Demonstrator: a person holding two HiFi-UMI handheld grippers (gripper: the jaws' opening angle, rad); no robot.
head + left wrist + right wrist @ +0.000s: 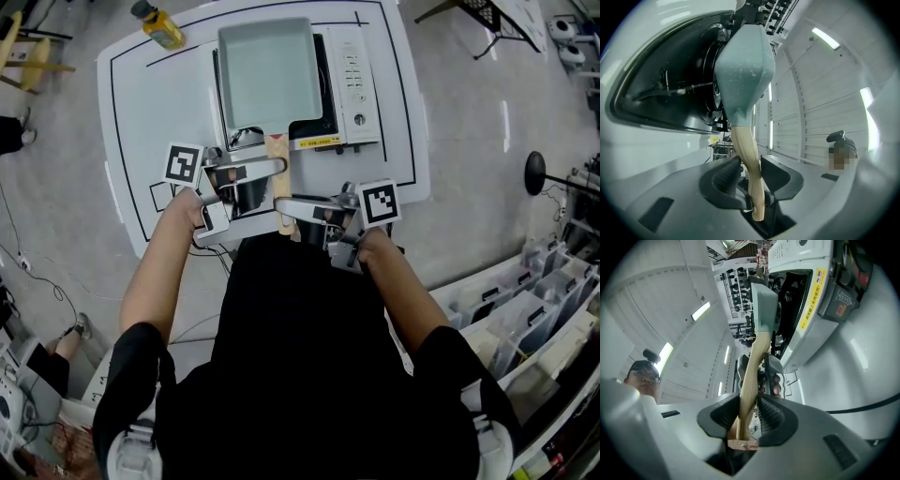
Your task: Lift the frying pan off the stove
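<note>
A square grey-green frying pan (270,73) sits on a white portable stove (352,84), its wooden handle (277,150) pointing toward me. My left gripper (275,170) reaches in from the left and clamps the handle close to the pan. My right gripper (282,208) comes from the right and clamps the handle's near end. In the left gripper view the handle (747,150) runs down between the pads of the left gripper (751,176), with the pan's underside (745,65) above. In the right gripper view the right gripper (749,416) has both ribbed pads on the handle (752,366).
The stove stands on a white table (141,112) marked with black lines. A yellow bottle (161,26) lies at its far left corner. Plastic bins (525,300) line the floor at right, a black stand (536,171) is beside them, and a cable trails under the table's near edge.
</note>
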